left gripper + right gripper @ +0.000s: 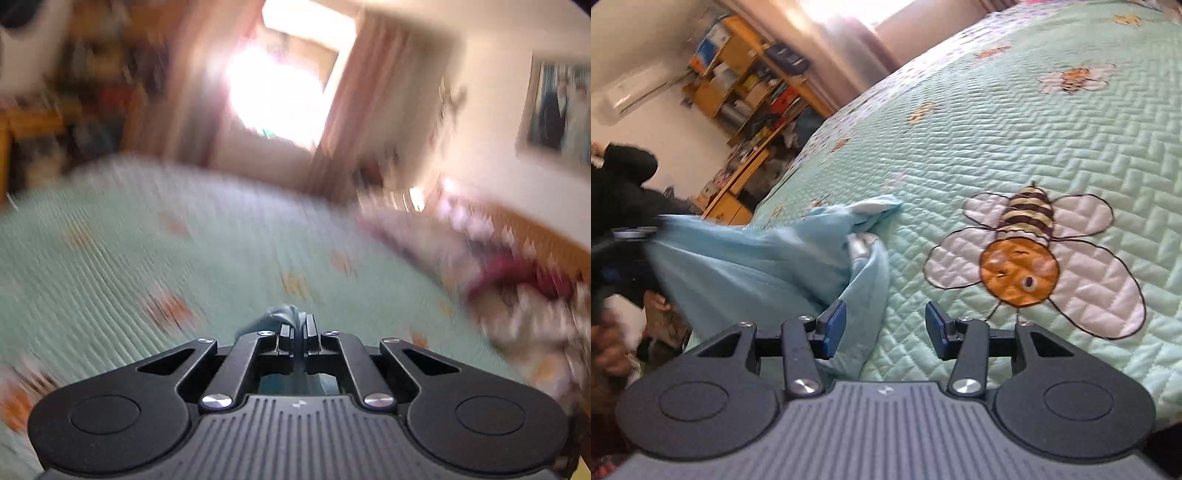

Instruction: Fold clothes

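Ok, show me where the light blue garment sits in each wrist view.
Left wrist: light blue garment low centre, pinched between the closed left gripper fingers.
Right wrist: garment left of centre, one fold beside the open right gripper.
Shared landmark: the mint quilted bedspread.

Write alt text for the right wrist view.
The right gripper hovers with open jaws over a mint quilt, beside a crumpled light blue garment lying to their left. A large embroidered bee sits right of the jaws; wooden shelves stand in the background.
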Demonstrator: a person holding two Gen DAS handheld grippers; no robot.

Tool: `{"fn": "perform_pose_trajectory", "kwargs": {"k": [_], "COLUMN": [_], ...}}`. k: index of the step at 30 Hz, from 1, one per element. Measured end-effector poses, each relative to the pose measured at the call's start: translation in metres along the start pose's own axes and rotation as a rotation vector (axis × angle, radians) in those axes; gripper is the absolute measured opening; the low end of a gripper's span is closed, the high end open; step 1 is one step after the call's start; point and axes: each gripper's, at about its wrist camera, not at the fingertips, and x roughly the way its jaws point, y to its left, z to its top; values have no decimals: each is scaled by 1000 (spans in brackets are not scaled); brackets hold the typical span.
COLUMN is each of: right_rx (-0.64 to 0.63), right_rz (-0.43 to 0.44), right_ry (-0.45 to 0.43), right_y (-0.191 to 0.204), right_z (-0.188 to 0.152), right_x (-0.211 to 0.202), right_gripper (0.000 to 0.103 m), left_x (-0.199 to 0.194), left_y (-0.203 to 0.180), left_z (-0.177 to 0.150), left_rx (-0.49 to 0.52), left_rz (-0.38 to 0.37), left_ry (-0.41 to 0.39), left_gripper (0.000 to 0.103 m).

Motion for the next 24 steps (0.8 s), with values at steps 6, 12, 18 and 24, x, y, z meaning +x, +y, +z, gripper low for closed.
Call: {"fn": "perform_pose_trajectory", "kwargs": {"k": [6, 12, 18, 24], "right_rx": [-17, -166, -244, -304], "right_rz": [6, -52, -34, -29], "right_ry": [48, 34, 28, 144], "right_y": [11, 45, 76, 102], "right_z": [3, 20, 47, 48], "right_x": [23, 54, 99, 171], "right_gripper": [54, 61, 73, 47], "left_x": [-67, -35, -10, -12], "left_y": [37, 36, 36, 58], "left_z": [12, -35, -51, -57], "left_rx": [-22, -37, -43, -101], "left_rz": [147, 92, 62, 81], "left_ry": [-86, 122, 203, 242], "left_gripper": [0, 13, 32, 48]}}
